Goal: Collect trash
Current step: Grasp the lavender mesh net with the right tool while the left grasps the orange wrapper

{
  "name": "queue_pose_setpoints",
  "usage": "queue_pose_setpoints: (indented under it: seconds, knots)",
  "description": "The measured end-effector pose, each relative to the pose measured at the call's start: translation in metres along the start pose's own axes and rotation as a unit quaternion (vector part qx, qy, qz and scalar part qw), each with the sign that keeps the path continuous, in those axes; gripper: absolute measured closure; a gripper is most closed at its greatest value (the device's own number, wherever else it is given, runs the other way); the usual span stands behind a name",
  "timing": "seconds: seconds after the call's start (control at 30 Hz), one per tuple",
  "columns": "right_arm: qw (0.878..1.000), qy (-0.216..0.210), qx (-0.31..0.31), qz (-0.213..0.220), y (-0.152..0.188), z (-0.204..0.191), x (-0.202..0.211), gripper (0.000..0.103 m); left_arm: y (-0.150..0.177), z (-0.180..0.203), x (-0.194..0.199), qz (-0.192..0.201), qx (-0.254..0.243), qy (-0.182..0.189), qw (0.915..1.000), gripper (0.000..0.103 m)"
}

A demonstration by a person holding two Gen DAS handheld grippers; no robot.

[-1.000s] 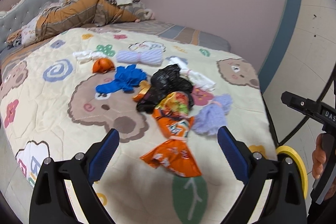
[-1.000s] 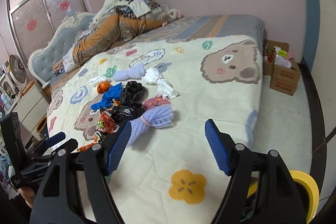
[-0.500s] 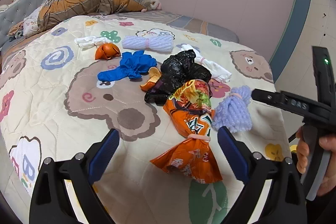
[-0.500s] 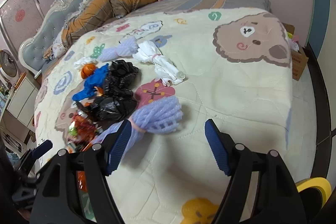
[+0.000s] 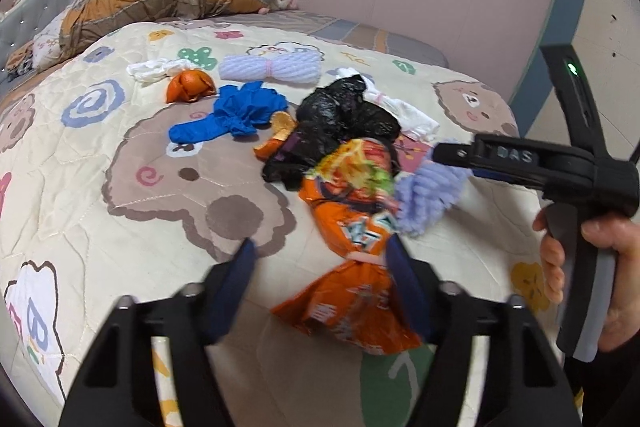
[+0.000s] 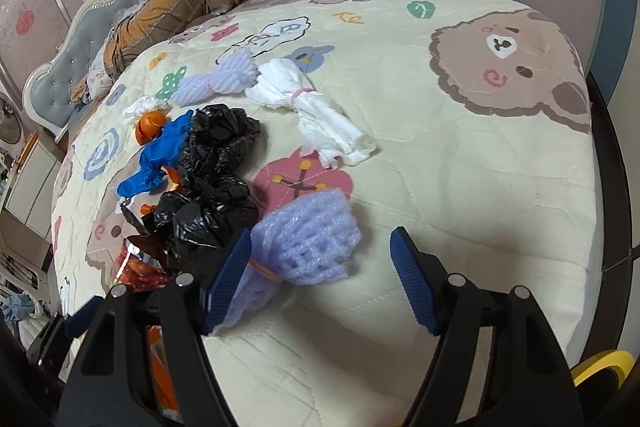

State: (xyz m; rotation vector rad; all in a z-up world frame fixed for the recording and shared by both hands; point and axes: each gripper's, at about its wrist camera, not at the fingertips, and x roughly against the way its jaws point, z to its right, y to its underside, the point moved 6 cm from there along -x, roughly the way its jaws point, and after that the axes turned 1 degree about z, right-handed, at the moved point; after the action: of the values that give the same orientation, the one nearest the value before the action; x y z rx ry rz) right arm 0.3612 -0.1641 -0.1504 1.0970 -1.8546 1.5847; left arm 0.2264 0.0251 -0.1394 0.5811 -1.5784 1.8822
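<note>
Now your left hand-held gripper has just been closing around the crumpled orange snack wrapper at lower centre – pads not clearly pressing yet. Your right hand-held gripper, jaws apart, has dropped over the purple foam fruit net – the next pickup, probably.

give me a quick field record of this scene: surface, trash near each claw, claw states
surface: quilt on a bed
left claw: jaws have just been closing, orange bag between them, not yet pinched
right claw: open, low over the purple net, left finger at its tied waist
other trash: black bags, blue glove, white bag, orange peel
</note>
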Motion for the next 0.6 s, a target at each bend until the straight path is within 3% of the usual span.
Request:
queue_pose_setpoints:
  seconds: [0.1, 0.17, 0.4, 0.6]
  knots:
    - [1.000, -0.009, -0.003, -0.007, 0.003, -0.006, -0.001, 0.036, 0.003, 0.004, 0.003, 0.001, -0.004, 0.016, 0.9999, 0.071]
    - [1.000, -0.015, -0.006, -0.012, 0.005, -0.008, -0.003, 0.040, 0.005, 0.006, 0.006, 0.004, -0.007, 0.018, 0.9998, 0.078]
    - [0.999, -0.030, -0.006, -0.017, 0.007, -0.021, -0.006, 0.064, 0.008, 0.005, 0.011, 0.012, -0.005, 0.030, 0.9995, 0.084]
    - [0.999, -0.041, -0.002, -0.015, 0.007, -0.028, -0.006, 0.074, 0.007, 0.004, 0.015, 0.016, 0.003, 0.043, 0.9990, 0.085]
